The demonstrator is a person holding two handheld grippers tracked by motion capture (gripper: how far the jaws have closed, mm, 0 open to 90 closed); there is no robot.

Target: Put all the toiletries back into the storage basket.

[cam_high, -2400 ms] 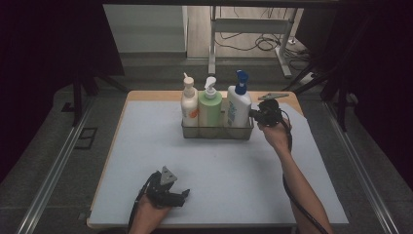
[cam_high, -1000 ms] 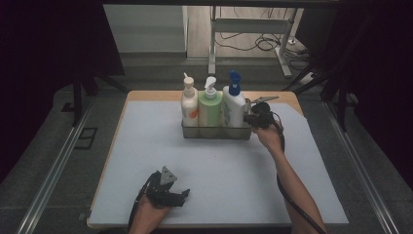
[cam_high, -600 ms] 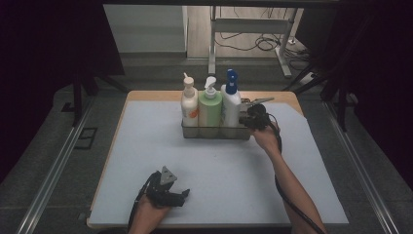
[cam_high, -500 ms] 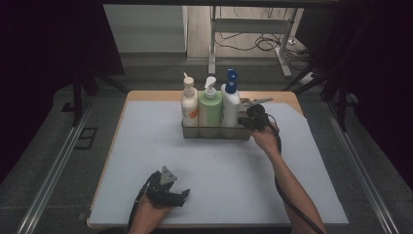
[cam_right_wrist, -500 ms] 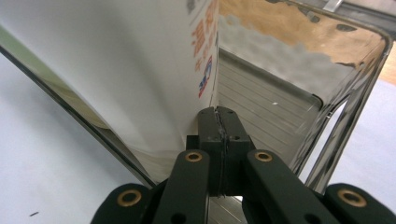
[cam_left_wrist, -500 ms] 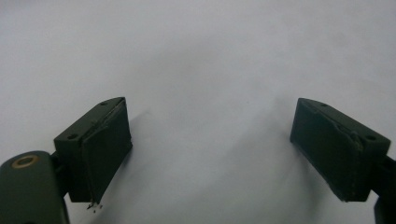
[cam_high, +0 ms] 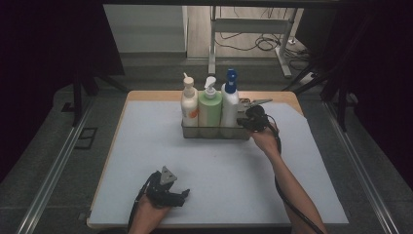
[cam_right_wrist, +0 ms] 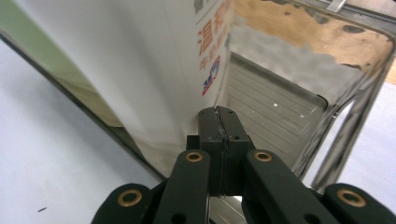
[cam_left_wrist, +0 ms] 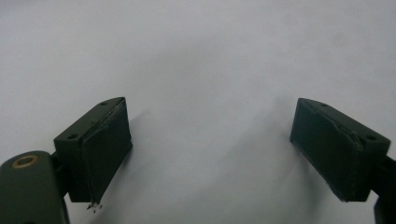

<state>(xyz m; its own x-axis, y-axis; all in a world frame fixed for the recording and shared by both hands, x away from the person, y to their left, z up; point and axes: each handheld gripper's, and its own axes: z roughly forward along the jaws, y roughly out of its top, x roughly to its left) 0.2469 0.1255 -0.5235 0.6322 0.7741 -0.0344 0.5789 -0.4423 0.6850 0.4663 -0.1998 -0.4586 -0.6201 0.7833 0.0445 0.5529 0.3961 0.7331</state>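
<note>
The right gripper [cam_high: 247,120] has its fingers [cam_right_wrist: 219,140] pressed together with nothing between them, their tips against the lower side of the white pump bottle with the blue top [cam_high: 229,100], which stands upright at the right end of the metal wire caddy [cam_high: 214,131] at the far middle of the pale grey worktop [cam_high: 219,175]. From those fingers the bottle lies at about nine o'clock in the high view, its long axis vertical; a sideways push would slide it toward the green pump bottle [cam_high: 210,105] and the cream pump bottle [cam_high: 189,102] beside it. The left gripper [cam_high: 165,191], fingers [cam_left_wrist: 100,147] spread and empty, rests at six o'clock, well apart, so the right hand is far nearer.
</note>
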